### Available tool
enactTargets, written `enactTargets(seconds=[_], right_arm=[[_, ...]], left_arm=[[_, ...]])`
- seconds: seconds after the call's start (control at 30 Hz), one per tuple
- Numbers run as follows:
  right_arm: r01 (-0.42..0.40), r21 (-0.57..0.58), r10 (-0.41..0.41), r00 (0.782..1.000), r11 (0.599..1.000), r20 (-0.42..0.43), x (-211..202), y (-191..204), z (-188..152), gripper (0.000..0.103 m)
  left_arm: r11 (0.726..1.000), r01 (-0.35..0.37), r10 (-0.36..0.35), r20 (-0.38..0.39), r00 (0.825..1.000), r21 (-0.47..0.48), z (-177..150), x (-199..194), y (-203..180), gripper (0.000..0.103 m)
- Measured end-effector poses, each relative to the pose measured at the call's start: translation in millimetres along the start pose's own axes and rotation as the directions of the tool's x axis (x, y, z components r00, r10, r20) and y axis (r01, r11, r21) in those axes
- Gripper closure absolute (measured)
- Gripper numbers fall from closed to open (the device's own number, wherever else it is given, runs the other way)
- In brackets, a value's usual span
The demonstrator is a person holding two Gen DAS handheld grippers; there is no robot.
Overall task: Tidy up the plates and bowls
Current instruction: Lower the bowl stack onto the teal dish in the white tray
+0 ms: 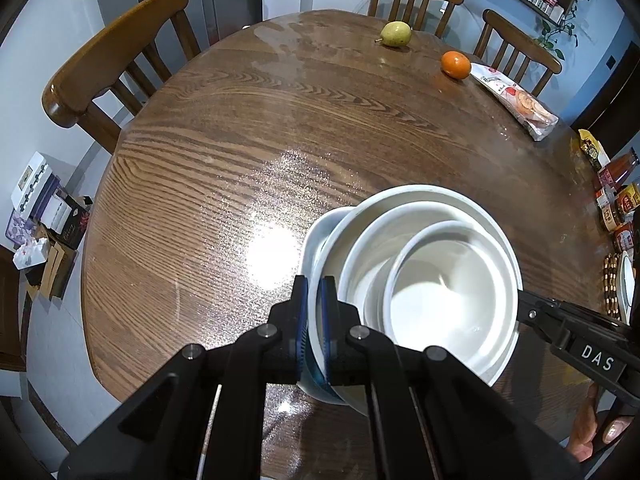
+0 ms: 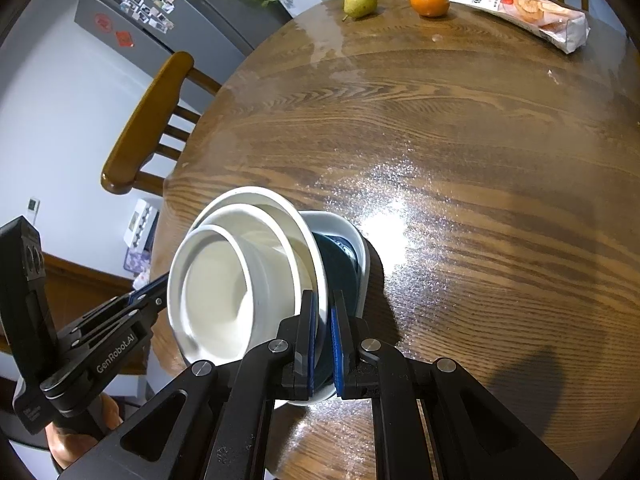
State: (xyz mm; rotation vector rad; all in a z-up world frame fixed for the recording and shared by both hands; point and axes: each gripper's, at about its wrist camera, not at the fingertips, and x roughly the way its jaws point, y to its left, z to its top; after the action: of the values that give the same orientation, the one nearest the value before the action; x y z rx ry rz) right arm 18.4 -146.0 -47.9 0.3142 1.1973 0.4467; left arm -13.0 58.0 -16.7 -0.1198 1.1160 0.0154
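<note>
A stack of nested white bowls (image 1: 432, 276) sits in a wider white dish (image 1: 316, 240) with a dark blue inside (image 2: 340, 268), held tilted just above the round wooden table (image 1: 240, 152). My left gripper (image 1: 314, 292) is shut on the stack's rim on one side. My right gripper (image 2: 323, 312) is shut on the rim on the opposite side; it shows in the left wrist view (image 1: 536, 308) at the right edge of the stack. The left gripper shows in the right wrist view (image 2: 148, 300) at the stack's left.
A pear (image 1: 395, 33), an orange (image 1: 455, 65) and a snack packet (image 1: 516, 100) lie at the table's far side. Jars and bottles (image 1: 616, 200) stand at the right edge. Wooden chairs (image 1: 116, 60) surround the table. A fridge (image 2: 160, 8) stands behind.
</note>
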Motion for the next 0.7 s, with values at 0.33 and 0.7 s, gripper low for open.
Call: enactTargets(seconds=[0.33, 0.7], right_arm=[[0.006, 0.010, -0.005, 1.000, 1.000, -0.008, 3.2, -1.0, 0.2, 0.093], [0.007, 0.013, -0.007, 1.000, 1.000, -0.012, 4.9, -1.9, 0.8, 0.093]], left_arm=[[1.000, 0.001, -0.001, -0.013, 1.000, 0.001, 0.3, 3.6, 0.6, 0.102], [1.000, 0.002, -0.001, -0.017, 1.000, 0.002, 1.6, 4.8, 1.0, 0.102]])
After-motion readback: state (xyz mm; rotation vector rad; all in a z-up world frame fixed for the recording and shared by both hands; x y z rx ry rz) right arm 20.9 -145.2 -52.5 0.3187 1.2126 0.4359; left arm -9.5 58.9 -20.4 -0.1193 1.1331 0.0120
